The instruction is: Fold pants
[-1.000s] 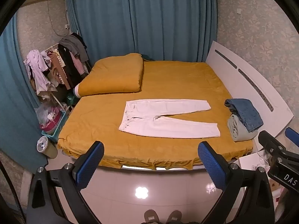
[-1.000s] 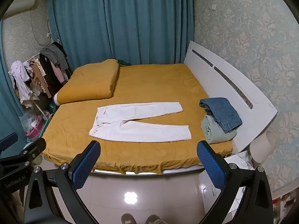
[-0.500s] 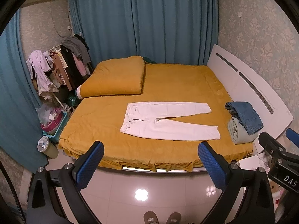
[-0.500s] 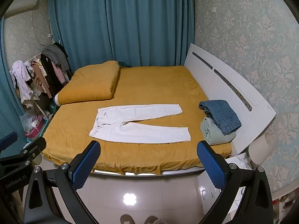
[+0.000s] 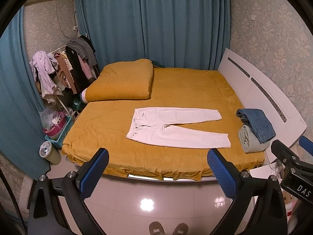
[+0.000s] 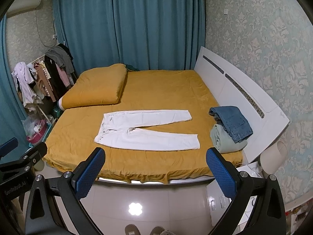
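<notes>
Nearest in, the left gripper (image 5: 157,174) hangs over glossy floor tile (image 5: 156,195), its blue-padded fingers (image 5: 94,173) spread wide with nothing between them. Same story on the right gripper (image 6: 154,173) — fingers (image 6: 220,174) wide apart, holding nothing. Down at the bottom edge, the toes of the person's shoes (image 6: 143,230) poke in beneath both grippers.

There's a bare strip of tile between the grippers and the bed's near edge (image 5: 162,173), where the mustard sheet (image 6: 166,90) drapes in small folds over a white base. In the left view, the other gripper's black body juts in at the far right, and the letters "DAS" (image 5: 302,188) read on it; in the right view, the left tool's body at the left edge carries pale lettering, too curved to read with confidence.

Just ahead past that edge lie the white pants (image 5: 176,129) — flat on the sheet, waistband toward the left, legs running right and splaying into a narrow V, unfolded. Open sheet surrounds them on every side. Further right, near the white headboard (image 6: 240,98), a folded pair of blue jeans (image 6: 232,123) sits on a pale green folded garment (image 6: 225,141). Beyond and left, a folded mustard duvet (image 5: 123,82). Farthest back, teal curtains (image 5: 152,23), with a clothes rack (image 5: 64,68) off left.
</notes>
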A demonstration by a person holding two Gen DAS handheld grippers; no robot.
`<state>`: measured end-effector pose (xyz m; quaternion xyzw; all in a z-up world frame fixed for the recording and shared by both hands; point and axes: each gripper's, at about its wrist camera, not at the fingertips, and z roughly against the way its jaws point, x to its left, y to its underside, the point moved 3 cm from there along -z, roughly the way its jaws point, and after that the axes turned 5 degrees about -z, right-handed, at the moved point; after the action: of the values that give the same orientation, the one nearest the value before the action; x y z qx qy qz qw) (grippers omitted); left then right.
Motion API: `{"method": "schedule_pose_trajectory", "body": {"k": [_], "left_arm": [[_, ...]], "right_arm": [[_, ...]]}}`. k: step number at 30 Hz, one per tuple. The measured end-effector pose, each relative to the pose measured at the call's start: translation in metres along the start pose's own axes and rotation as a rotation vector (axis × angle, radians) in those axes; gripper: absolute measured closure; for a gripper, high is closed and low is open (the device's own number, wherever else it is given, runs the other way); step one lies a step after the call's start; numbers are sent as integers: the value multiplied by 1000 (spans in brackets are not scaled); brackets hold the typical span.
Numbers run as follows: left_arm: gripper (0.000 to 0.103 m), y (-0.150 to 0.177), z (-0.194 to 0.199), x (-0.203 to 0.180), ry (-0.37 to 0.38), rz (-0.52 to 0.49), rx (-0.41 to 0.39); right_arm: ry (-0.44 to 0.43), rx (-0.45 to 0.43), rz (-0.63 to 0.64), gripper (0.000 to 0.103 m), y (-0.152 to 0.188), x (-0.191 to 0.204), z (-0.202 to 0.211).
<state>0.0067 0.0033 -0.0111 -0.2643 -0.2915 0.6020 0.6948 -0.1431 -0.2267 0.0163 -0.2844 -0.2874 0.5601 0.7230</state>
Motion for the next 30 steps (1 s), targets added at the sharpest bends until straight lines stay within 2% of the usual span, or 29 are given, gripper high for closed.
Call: {"method": "schedule_pose_trajectory", "body": {"k": [30], "left_arm": [[0,3,2,1,-4,-1,-3]], "right_arm": [[-9,-2,2,0,2,4,2]]}}
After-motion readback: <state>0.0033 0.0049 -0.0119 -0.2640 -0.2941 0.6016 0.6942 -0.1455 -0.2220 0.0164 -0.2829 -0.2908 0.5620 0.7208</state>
